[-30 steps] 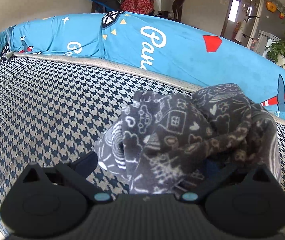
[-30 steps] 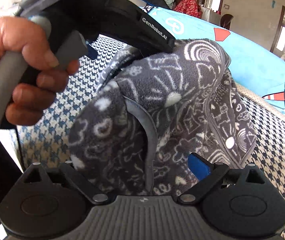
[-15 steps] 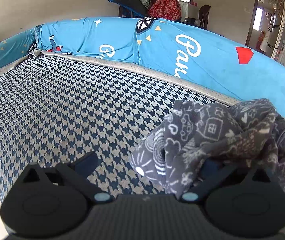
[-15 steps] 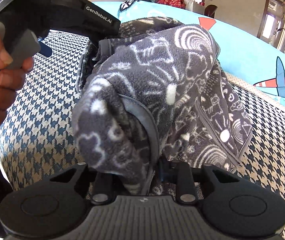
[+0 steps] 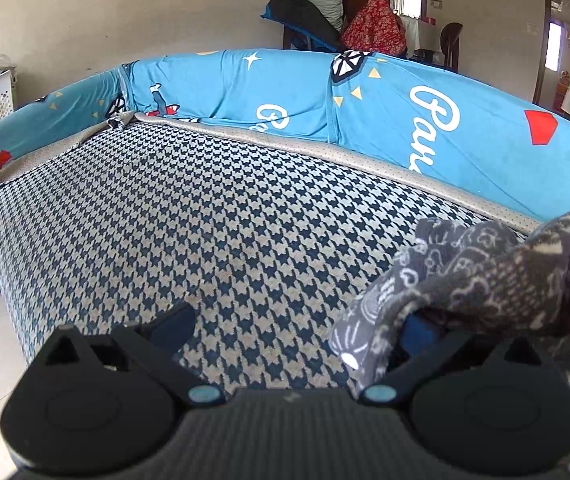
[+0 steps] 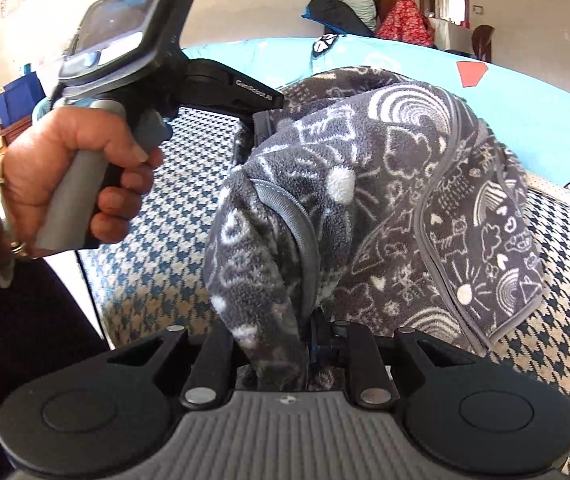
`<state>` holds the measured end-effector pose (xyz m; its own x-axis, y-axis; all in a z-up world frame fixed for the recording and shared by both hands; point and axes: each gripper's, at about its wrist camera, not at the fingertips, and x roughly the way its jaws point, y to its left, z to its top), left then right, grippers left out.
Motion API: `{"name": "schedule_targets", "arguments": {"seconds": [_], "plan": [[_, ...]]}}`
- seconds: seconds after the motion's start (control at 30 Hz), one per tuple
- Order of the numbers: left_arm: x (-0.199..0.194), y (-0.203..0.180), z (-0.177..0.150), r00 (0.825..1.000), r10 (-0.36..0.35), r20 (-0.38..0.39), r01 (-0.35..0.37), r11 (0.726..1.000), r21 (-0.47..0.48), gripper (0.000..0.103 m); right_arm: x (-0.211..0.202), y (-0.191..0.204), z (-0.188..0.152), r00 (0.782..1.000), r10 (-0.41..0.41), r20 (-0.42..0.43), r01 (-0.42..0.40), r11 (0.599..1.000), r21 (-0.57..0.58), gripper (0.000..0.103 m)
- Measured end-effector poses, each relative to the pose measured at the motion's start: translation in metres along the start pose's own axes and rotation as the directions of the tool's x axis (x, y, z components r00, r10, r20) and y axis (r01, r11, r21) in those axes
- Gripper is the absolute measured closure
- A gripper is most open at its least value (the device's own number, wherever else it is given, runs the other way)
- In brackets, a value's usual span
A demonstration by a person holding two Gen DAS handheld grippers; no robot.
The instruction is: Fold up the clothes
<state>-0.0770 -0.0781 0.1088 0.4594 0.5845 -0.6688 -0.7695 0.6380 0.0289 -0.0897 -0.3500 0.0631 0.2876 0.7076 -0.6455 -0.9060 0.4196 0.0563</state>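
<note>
Fleece garment (image 5: 497, 280) drapes over our wide-open left gripper (image 5: 297, 332) at the right; it could slide off. Right gripper (image 6: 305, 344) has just closed on a thin fold, which we judge may slip.

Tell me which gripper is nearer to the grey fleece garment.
Right. The right gripper has just closed on the grey fleece garment. The left gripper is open, the garment draped over one finger.
</note>
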Motion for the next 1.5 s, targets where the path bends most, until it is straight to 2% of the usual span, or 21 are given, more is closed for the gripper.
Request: {"name": "schedule_targets", "arguments": {"seconds": [0.23,0.4,0.47,0.57,0.73,0.93,1.0,1.07,1.13,1.27,1.37,1.5], "plan": [[-0.002,0.021,0.003,0.992,0.123,0.016,-0.121,0.991,-0.062,0.000,-0.005,0.021,-0.012,0.985,0.169,-0.048,-0.173,0.979,-0.111,0.086],[-0.002,0.032,0.004,0.984,0.180,-0.004,-0.180,0.980,-0.089,0.000,-0.003,0.031,-0.020,0.975,0.200,-0.093,-0.214,0.961,-0.173,0.085],[-0.005,0.035,0.003,0.982,0.186,-0.010,-0.186,0.977,-0.103,0.000,-0.004,0.030,-0.021,0.973,0.207,-0.102,-0.223,0.955,-0.194,0.077],[-0.011,0.043,0.003,0.982,0.189,-0.011,-0.188,0.973,-0.136,0.000,-0.012,0.023,-0.018,0.974,0.208,-0.086,-0.222,0.954,-0.200,0.073],[-0.017,0.057,0.002,0.990,0.135,-0.044,-0.141,0.970,-0.196,0.000,-0.035,0.003,-0.012,0.977,0.211,-0.021,-0.211,0.965,-0.155,0.065],[-0.033,0.053,0.001,1.000,-0.002,-0.010,0.000,0.983,-0.181,0.000,-0.063,-0.022,-0.004,0.977,0.201,0.075,-0.194,0.976,-0.094,0.055],[-0.035,0.050,0.000,0.997,-0.069,-0.018,0.065,0.982,-0.176,0.000,-0.071,-0.025,-0.001,0.969,0.222,0.108,-0.213,0.973,-0.092,0.045],[-0.036,0.050,-0.001,0.991,-0.133,-0.028,0.125,0.974,-0.186,0.000,-0.080,-0.028,0.000,0.958,0.249,0.143,-0.237,0.967,-0.097,0.022],[-0.036,0.047,-0.002,0.984,-0.173,-0.034,0.164,0.969,-0.188,0.000,-0.083,-0.022,0.001,0.951,0.259,0.167,-0.238,0.962,-0.134,0.016],[-0.035,0.040,-0.006,0.977,-0.206,-0.048,0.195,0.966,-0.172,0.000,-0.070,-0.009,0.008,0.954,0.231,0.189,-0.204,0.967,-0.150,0.015],[-0.035,0.035,-0.007,0.973,-0.226,-0.049,0.215,0.962,-0.166,0.000,-0.060,-0.016,0.015,0.974,0.147,0.172,-0.132,0.987,-0.092,0.015],[-0.033,0.024,-0.011,0.959,-0.274,-0.077,0.263,0.956,-0.128,0.000,-0.046,-0.034,0.025,0.989,0.018,0.146,-0.019,1.000,0.000,0.015]]}}
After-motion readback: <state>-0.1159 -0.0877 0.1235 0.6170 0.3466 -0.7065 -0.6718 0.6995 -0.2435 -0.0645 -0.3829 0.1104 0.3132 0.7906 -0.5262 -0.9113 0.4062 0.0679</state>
